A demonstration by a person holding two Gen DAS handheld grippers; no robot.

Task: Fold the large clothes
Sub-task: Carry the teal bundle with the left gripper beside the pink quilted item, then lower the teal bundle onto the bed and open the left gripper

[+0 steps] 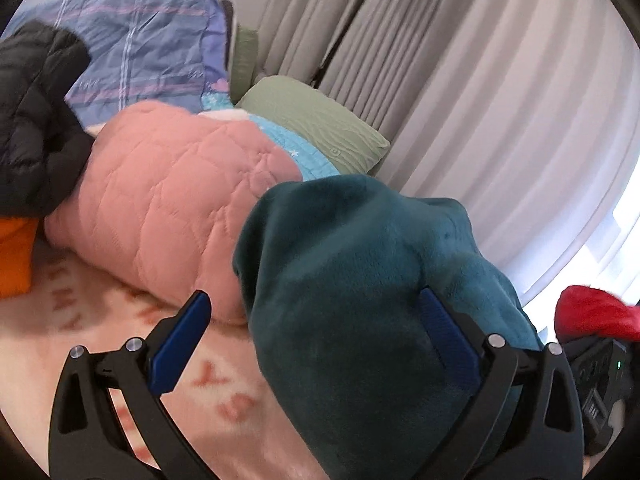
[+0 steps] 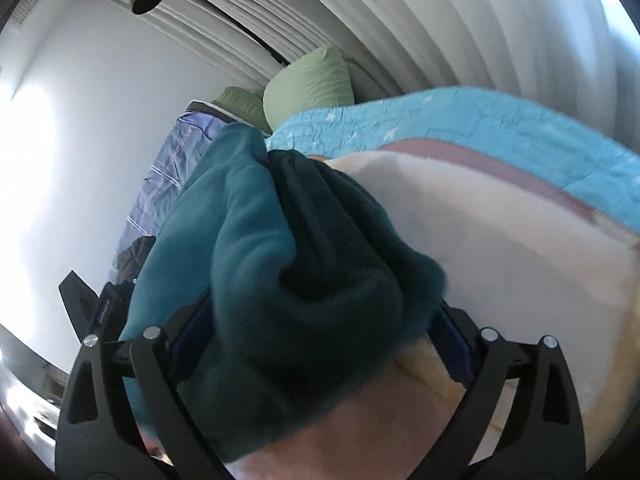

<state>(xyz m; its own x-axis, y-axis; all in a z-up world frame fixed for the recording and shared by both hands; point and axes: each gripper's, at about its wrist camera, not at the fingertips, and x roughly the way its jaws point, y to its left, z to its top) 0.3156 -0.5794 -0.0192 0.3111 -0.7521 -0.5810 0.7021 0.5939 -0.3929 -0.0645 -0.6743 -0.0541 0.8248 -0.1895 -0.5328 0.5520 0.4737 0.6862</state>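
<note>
A dark teal fleece garment [image 1: 360, 280] hangs bunched between the blue pads of my left gripper [image 1: 316, 320]. The jaws stand wide apart and the cloth drapes over the right finger [image 1: 444, 328], while the left finger [image 1: 180, 344] is bare. In the right wrist view the same teal garment [image 2: 288, 280] fills the gap of my right gripper [image 2: 316, 344], whose fingers stand wide with the bunched cloth between them. The garment is lifted above the cream blanket [image 2: 480, 248] on the bed.
A pink quilted jacket [image 1: 172, 204], a black puffer jacket [image 1: 36, 120], an orange cloth [image 1: 14, 256] and a red cloth [image 1: 592, 312] lie around. Green pillows [image 1: 316, 124], a blue quilt [image 2: 460, 128] and a purple sheet [image 1: 148, 48] sit toward the curtains [image 1: 460, 80].
</note>
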